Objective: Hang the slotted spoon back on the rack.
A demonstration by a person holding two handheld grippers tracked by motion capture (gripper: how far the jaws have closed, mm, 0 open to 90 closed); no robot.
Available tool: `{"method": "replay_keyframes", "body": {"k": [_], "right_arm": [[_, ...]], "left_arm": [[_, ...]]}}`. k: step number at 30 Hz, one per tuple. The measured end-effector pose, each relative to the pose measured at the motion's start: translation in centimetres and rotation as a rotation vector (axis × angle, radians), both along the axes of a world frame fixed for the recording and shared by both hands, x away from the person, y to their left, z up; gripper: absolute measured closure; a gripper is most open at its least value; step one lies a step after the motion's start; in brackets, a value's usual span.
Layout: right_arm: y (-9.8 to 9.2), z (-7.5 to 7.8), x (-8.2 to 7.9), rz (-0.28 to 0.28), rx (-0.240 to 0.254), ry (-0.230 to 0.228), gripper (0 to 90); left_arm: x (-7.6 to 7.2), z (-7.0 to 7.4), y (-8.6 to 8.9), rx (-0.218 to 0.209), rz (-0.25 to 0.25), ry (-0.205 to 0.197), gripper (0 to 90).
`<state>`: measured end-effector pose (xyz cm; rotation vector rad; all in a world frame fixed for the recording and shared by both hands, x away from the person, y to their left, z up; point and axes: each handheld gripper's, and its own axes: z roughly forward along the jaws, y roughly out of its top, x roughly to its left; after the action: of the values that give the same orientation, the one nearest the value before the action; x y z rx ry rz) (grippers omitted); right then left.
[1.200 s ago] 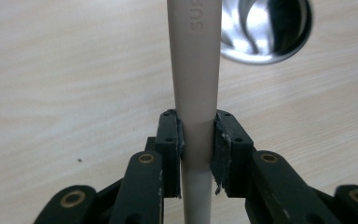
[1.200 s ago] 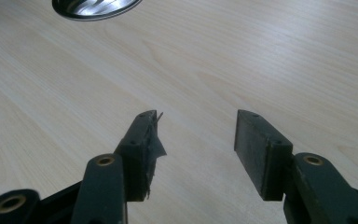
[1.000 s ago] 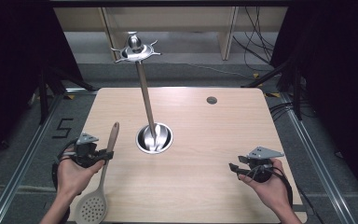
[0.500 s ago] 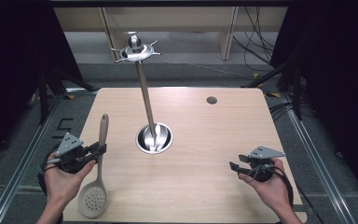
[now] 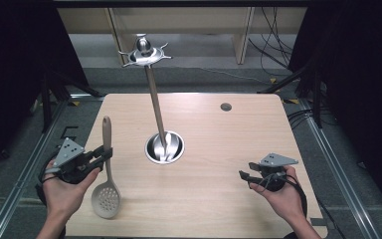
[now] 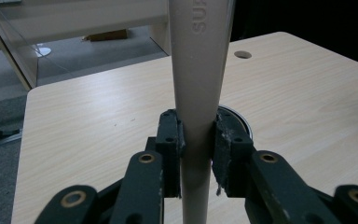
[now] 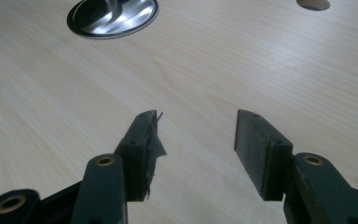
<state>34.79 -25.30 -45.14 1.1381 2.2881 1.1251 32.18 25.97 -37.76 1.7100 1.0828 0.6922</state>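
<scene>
A beige slotted spoon [image 5: 106, 186] hangs near the table's left edge, handle up and perforated bowl toward the front. My left gripper [image 5: 103, 155] is shut on its handle; in the left gripper view both pads clamp the beige handle [image 6: 197, 93]. A metal utensil stand [image 5: 154, 107] rises from a round steel base [image 5: 164, 147] at the table's middle, with a hooked crown [image 5: 144, 52] on top. My right gripper [image 5: 243, 176] hovers at the front right, open, with bare wood between its jaws in the right gripper view [image 7: 196, 140].
The wooden table [image 5: 219, 199] has a small round cable hole [image 5: 226, 106] at the back right. Dark floor and rails flank both sides. A pale shelf unit stands behind the table.
My left gripper has swung the spoon leftward and lifted it, its handle now pointing more upright toward the back. The right gripper has stayed in place.
</scene>
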Motion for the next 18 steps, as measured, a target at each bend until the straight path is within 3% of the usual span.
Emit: {"method": "replay_keyframes", "body": {"k": [5,7,9,11,12,14,15,18], "right_arm": [[0.05,-0.22,0.10,-0.010,0.043,0.024,49.9],[-0.31,-0.16,0.24,0.003,0.016,0.004,49.9],[-0.30,-0.15,0.12,-0.005,0.024,0.014,49.9],[-0.41,-0.19,0.24,0.000,0.007,-0.007,50.0],[-0.30,-0.13,0.11,-0.006,0.015,0.012,50.0],[-0.42,-0.05,0.08,-0.004,-0.004,-0.015,49.9],[-0.30,-0.08,-0.15,-0.016,0.013,0.007,50.0],[-0.47,0.10,-0.20,-0.011,-0.002,-0.019,49.9]], "left_arm": [[0.28,0.33,-0.17,-0.018,0.002,0.011,73.0],[0.40,0.47,-0.05,0.010,-0.013,0.015,73.1],[0.62,0.43,-0.22,-0.002,-0.018,0.010,73.1],[0.68,0.46,-0.43,-0.010,-0.014,0.006,73.0],[0.72,0.48,-0.50,-0.011,-0.018,0.005,73.1],[0.79,0.53,-0.61,-0.011,-0.028,0.003,73.1],[0.84,0.54,-0.66,-0.013,-0.034,0.002,73.1],[0.89,0.69,-0.82,-0.014,-0.047,-0.005,73.1]]}}
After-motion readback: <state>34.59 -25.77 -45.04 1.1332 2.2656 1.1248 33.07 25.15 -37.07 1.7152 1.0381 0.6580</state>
